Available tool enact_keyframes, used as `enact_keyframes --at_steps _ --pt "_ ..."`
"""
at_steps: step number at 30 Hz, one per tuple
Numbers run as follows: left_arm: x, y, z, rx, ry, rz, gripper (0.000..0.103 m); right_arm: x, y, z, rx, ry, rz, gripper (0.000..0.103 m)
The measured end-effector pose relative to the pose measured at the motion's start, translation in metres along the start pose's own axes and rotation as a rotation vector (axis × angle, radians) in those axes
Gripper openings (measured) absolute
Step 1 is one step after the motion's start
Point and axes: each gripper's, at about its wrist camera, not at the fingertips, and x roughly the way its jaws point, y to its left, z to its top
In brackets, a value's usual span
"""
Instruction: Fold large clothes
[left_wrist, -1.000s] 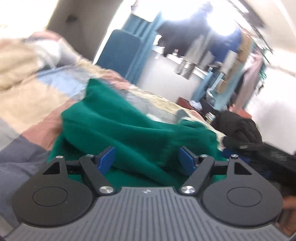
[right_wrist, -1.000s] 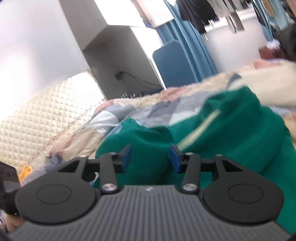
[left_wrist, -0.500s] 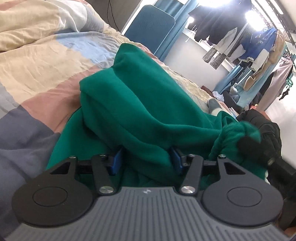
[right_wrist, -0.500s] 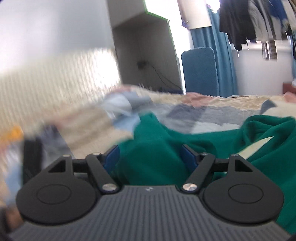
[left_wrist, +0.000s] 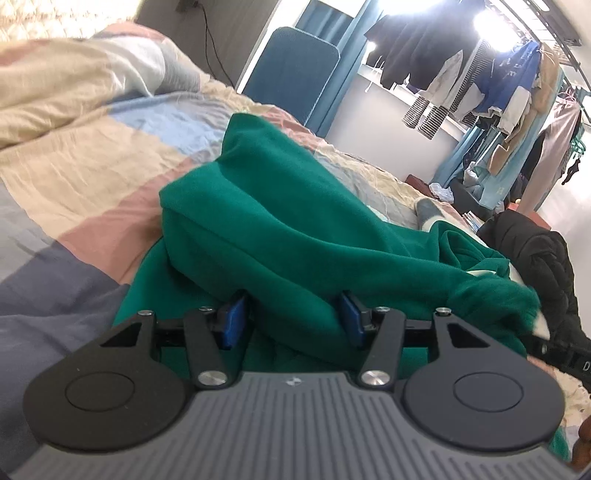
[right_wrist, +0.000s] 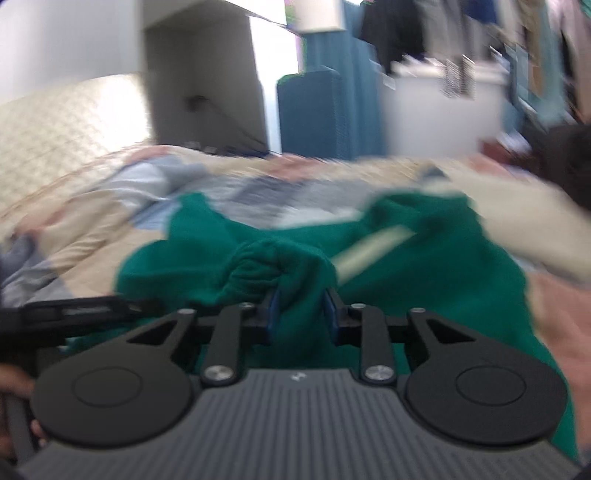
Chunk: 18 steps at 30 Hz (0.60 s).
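Since 0.5 s ago: right gripper (right_wrist: 301, 314) narrowed from wide onto bunched cuff of green top (left_wrist: 295, 229); left gripper (left_wrist: 291, 321) stayed half-open, thick fold between pads, not pinched. Top heaped on bed (left_wrist: 92, 155). Advice: clamp left first, then draw both apart, spread flat before folding.

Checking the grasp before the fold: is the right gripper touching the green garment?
Touching: the right wrist view shows the green garment bunched between the right gripper pads.
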Motion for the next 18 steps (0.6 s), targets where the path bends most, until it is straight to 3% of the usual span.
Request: enact_keyframes --at_steps 6,9,11,12,13,14,18 --pt "-0.025 -0.009 -0.003 0.018 -0.021 0.006 0.059 -0.017 -0.05 -0.008 0.237 0.108 -0.119 0.028" --pt "-0.038 -0.013 -0.004 0.033 -0.027 0.005 0.059 -0.033 -0.06 -0.007 0.31 0.072 -0.117 0.03" --pt "-0.042 -0.015 -0.005 0.042 -0.027 0.0 0.059 -0.044 -0.055 -0.001 0.287 0.013 -0.101 0.034" --pt "-0.044 -0.016 -0.006 0.046 -0.027 -0.002 0.059 -0.048 -0.051 0.002 0.269 -0.023 -0.081 0.049" --pt "-0.044 -0.017 -0.007 0.05 -0.025 -0.003 0.059 -0.051 -0.047 0.004 0.253 -0.057 -0.056 0.072" --pt "-0.044 -0.018 -0.007 0.054 -0.022 -0.002 0.059 -0.054 -0.042 0.006 0.235 -0.085 -0.021 0.08" --pt "-0.039 -0.018 -0.011 0.06 -0.004 -0.001 0.059 -0.037 -0.024 0.01 0.16 -0.111 0.068 0.08"
